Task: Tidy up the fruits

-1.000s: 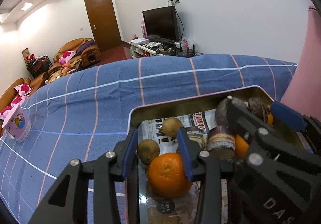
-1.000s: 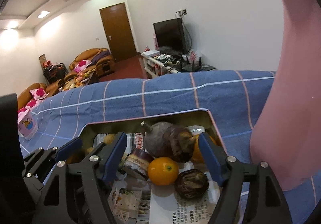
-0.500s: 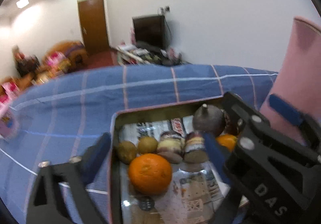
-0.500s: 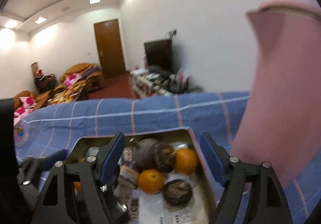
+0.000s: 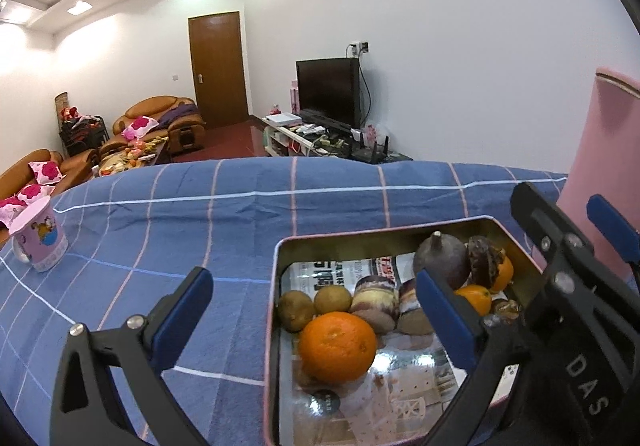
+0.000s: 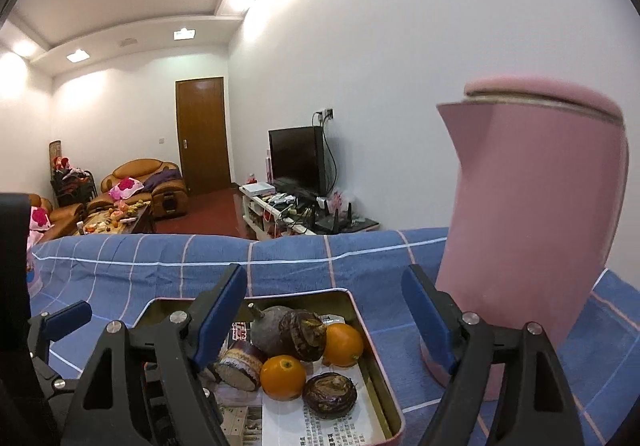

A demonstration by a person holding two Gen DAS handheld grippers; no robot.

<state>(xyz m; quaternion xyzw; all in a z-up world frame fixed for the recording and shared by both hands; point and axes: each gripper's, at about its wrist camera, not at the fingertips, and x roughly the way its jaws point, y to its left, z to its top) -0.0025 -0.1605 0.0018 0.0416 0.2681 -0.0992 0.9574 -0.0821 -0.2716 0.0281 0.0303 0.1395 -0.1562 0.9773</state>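
Partly behind left gripper (image 5: 316,310) fingers (image 5: 444,310), purple-banded fruits (image 5: 376,302) in tin (image 5: 276,326).

Blue checked cloth (image 5: 240,214), orange fruit (image 5: 338,347), pink kettle (image 6: 532,214).

The tin (image 5: 276,326) is viewed from close above and behind by both fisheye cameras, each aimed forward along its gripper's fingers toward the far wall and TV (image 5: 326,92). The left view is set nearer the tin's left rim; the right view is set over its right end, beside the pink jug (image 6: 532,214). Tin, blue cloth (image 5: 180,214) and room are shared.
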